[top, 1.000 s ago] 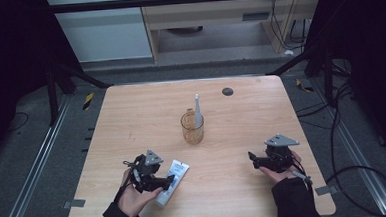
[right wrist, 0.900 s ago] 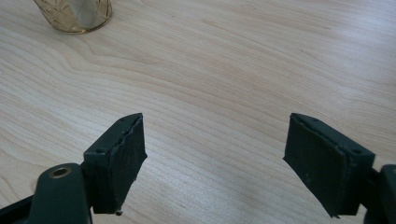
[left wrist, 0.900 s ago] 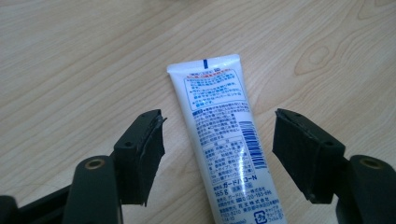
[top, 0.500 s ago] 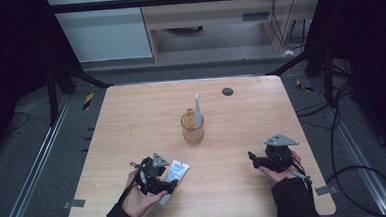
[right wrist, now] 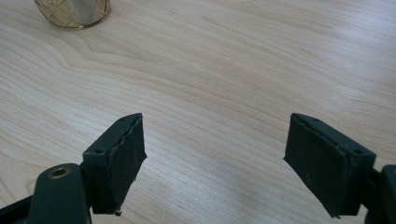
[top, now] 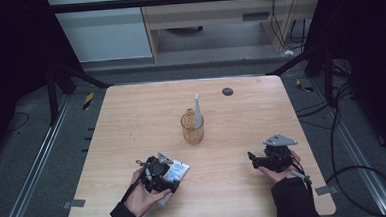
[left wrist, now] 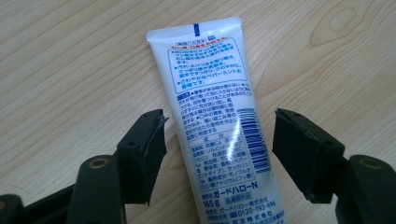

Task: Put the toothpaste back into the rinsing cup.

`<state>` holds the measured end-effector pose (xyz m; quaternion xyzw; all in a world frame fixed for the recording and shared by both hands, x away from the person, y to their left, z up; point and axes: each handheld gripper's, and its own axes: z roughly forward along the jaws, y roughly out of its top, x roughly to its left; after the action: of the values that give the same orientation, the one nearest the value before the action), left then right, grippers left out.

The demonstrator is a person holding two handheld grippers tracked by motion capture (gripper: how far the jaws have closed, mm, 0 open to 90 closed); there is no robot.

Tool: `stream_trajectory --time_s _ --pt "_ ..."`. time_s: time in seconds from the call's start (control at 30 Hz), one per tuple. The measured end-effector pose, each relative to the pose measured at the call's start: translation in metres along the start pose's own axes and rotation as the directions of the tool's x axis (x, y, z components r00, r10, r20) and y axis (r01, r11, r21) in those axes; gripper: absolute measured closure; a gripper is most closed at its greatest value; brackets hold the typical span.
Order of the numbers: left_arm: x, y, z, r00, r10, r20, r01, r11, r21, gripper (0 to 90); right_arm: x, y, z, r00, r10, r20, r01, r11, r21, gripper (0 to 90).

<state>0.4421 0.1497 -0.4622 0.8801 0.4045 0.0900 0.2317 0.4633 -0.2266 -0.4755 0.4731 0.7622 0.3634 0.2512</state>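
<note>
A white toothpaste tube [left wrist: 217,116] with blue print lies flat on the wooden table [top: 131,116], near its front left. My left gripper [left wrist: 217,154] is open, one jaw on each side of the tube and neither touching it; from the high view the left gripper [top: 157,173] covers most of the tube [top: 178,170]. A clear amber glass [top: 192,127] stands mid-table with a grey-white stick-like object [top: 197,109] upright in it. My right gripper [top: 256,160] rests open at the front right, nothing between its jaws [right wrist: 215,158]. The glass base [right wrist: 72,11] shows far off.
A small dark round disc [top: 227,91] lies near the table's far edge. Metal rails run along the floor on both sides of the table. Bare wood lies between the two grippers.
My left gripper has moved right and forward over the toothpaste tube, covering more of it. The right gripper has stayed in place.
</note>
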Motion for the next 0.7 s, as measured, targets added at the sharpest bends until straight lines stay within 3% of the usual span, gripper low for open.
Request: stream_trajectory --time_s 0.7 --pt "0.000 0.005 0.015 0.9996 -0.027 -0.004 0.027 0.9968 0.076 37.4 0.001 0.000 0.002 1.0000 -0.006 0.000 0.006 1.000 0.007 19.9"
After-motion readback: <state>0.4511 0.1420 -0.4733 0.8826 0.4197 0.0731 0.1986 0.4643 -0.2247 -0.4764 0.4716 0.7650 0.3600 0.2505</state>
